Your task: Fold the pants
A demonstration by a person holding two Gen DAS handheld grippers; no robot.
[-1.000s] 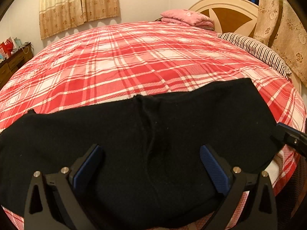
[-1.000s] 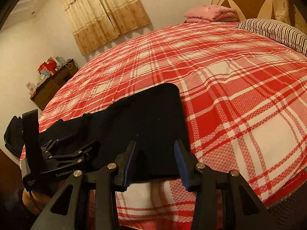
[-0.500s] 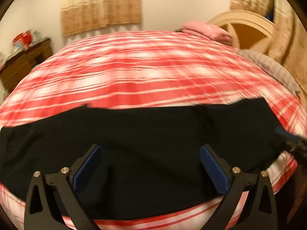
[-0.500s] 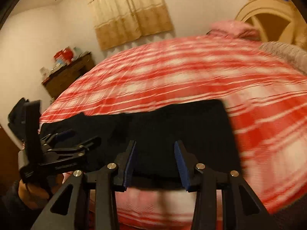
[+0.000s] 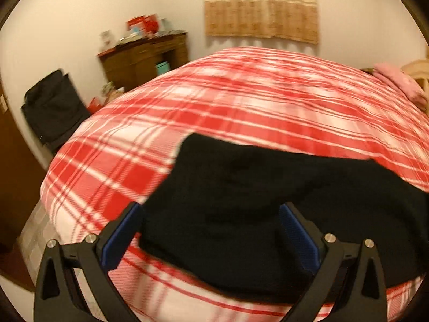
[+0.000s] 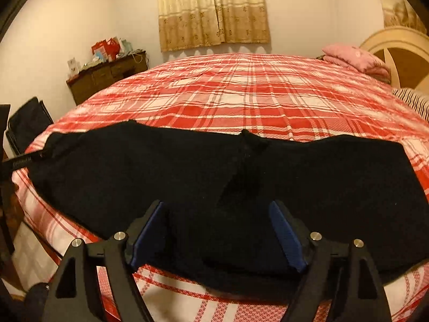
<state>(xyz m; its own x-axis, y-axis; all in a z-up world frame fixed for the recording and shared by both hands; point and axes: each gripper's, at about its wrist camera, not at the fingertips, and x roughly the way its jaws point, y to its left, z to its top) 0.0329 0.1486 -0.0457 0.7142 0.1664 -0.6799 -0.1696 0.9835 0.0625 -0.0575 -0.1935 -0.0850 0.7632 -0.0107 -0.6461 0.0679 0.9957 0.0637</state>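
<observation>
Black pants (image 6: 203, 177) lie spread sideways along the near edge of a bed (image 6: 257, 99) covered in a red and white plaid sheet. The placement probably keeps the cloth flat and within easy reach for folding. The right hand-held gripper (image 6: 217, 230) hovers over the middle of the pants, near the centre seam, its blue-padded fingers (image 6: 284, 233) spread apart and holding nothing. The left hand-held gripper (image 5: 209, 236) hangs over the pants' left end, close to the bed's corner, also released and empty. This view is motion-blurred. A wooden dresser (image 6: 107, 77) stands against the far wall; pink bedding (image 6: 356, 59) sits by the headboard (image 6: 396, 53).
</observation>
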